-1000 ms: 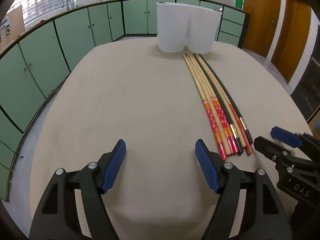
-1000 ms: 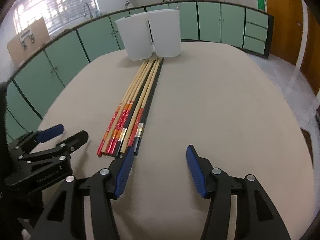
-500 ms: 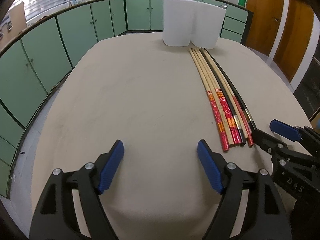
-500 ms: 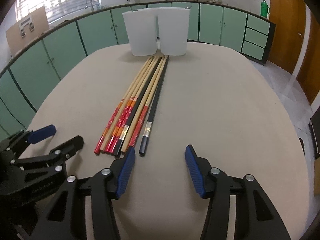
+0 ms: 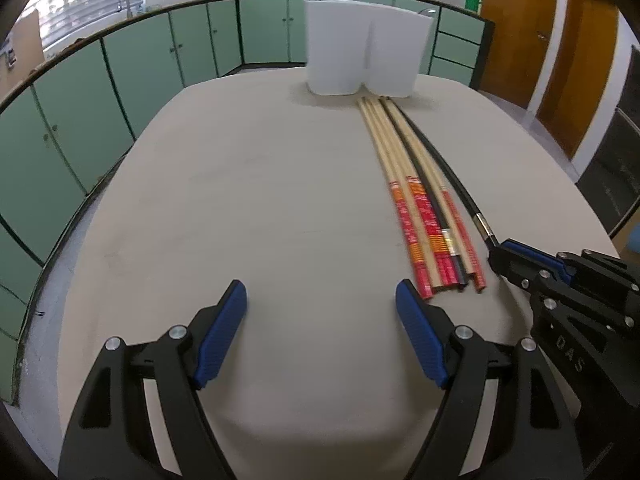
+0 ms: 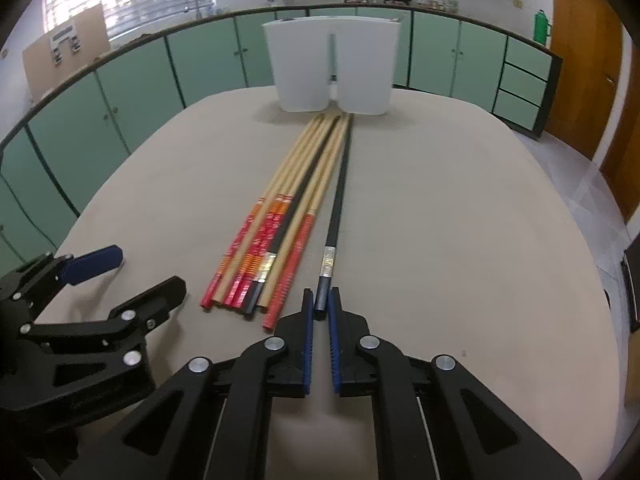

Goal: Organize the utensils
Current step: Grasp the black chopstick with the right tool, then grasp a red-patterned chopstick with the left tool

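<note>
The right gripper (image 6: 319,312) pinches the near end of the black chopstick (image 6: 338,196), lying beside the bundle (image 6: 276,224) on the surface (image 6: 440,200). It looks light, stiff, slippery; an end grip may pivot. The left gripper (image 5: 320,336) is spread, empty.

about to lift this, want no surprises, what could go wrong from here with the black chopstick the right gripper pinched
The right gripper pinches the black chopstick only at its very end, so the long shaft may droop or swivel when lifted. Its far tip lies near the white holder and could bump it. The neighbouring chopsticks lie close and could be nudged.
</note>
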Demonstrator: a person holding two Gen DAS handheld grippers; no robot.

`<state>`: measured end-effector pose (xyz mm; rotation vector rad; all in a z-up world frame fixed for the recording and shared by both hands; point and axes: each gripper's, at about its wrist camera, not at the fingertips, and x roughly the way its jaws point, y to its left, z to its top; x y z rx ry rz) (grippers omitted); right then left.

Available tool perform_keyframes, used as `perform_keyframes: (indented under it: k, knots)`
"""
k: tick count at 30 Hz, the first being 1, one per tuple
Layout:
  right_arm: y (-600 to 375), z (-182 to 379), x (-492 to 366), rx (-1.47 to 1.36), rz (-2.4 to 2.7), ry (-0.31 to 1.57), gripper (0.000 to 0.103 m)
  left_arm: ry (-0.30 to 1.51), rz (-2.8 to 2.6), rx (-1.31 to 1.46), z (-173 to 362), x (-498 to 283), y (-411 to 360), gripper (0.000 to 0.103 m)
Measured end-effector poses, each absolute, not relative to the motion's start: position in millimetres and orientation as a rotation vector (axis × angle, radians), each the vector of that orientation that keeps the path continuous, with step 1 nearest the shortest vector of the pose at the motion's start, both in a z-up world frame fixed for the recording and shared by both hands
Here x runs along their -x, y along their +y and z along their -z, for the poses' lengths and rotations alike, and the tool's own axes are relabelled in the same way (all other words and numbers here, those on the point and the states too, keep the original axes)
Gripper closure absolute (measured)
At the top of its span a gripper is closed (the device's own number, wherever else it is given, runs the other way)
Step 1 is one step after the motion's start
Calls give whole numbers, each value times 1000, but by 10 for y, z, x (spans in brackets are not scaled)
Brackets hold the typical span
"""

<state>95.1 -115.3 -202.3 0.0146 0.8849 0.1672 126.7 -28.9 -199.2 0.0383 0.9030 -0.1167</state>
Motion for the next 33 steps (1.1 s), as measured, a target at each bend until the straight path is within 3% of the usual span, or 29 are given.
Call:
perform_keyframes:
  k: [33]
  knots:
    - [-1481, 2054, -978, -83, -141, 887, 96, 919, 123, -68, 2046, -1332, -392, 25]
